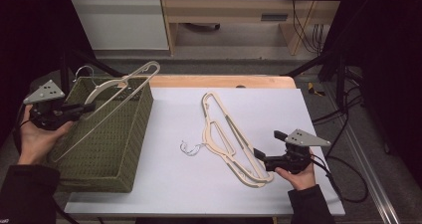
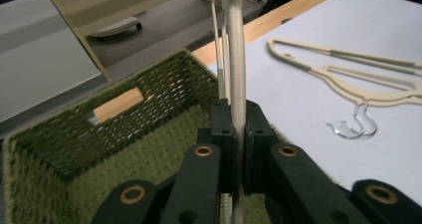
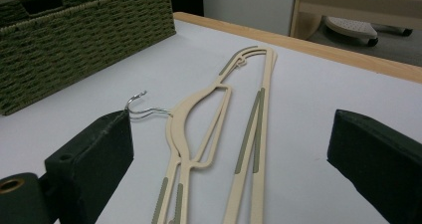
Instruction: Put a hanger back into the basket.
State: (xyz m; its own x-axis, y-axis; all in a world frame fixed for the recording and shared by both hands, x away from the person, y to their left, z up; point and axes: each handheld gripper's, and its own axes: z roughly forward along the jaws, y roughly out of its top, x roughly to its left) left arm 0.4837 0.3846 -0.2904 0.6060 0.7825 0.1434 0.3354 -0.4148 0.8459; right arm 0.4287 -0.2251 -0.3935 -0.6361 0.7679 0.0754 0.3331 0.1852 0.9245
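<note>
The left gripper is clamping a cream hanger between its jaws, which are pressing shut on one flat arm of it; in the left gripper view that arm is running straight up out of the pinch, edge-on, with its thinner rails just beside it. Seen from the high view, the held hanger is lying slantwise over the green woven basket: its long axis is stretching from the near-left corner of the basket, past the jaws, to the far-right rim, where its narrow end is sticking out above the wall. The hook end is poking up behind the jaws, at the basket's far-left edge. So the hanger is longer than the basket's open width along this line, and I judge that the coming move is turning on that: the long axis needs swinging toward the basket's length, or tipping down, before the jaws let go.

The right gripper is holding its jaws wide apart, gripping nothing. Straight ahead of them, on the white bench, two more cream hangers are lying stacked, their long axis running away from the jaws and between the two pads, with the wire hooks off to the left pad's side. The right hand is plainly the nearer one to this pair; the basket is sitting well apart from it, beyond the hooks.
</note>
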